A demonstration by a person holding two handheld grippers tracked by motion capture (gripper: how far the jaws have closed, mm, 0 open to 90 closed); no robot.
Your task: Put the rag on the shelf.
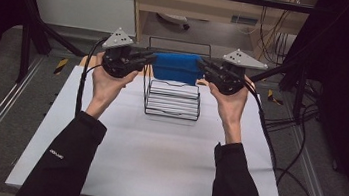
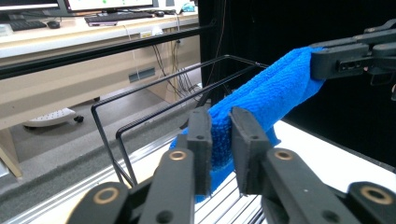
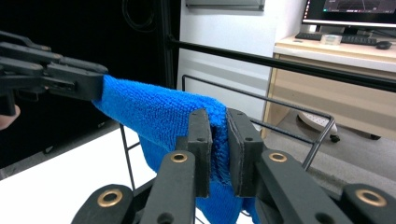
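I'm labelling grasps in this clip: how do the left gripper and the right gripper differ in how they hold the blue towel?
The left gripper pinches the blue towel at its left end, the right gripper at its right end. The left gripper points rightward, the right gripper leftward, so they face each other. Shared: both are shut on the towel, at about the same height, holding it stretched above the black wire rack.
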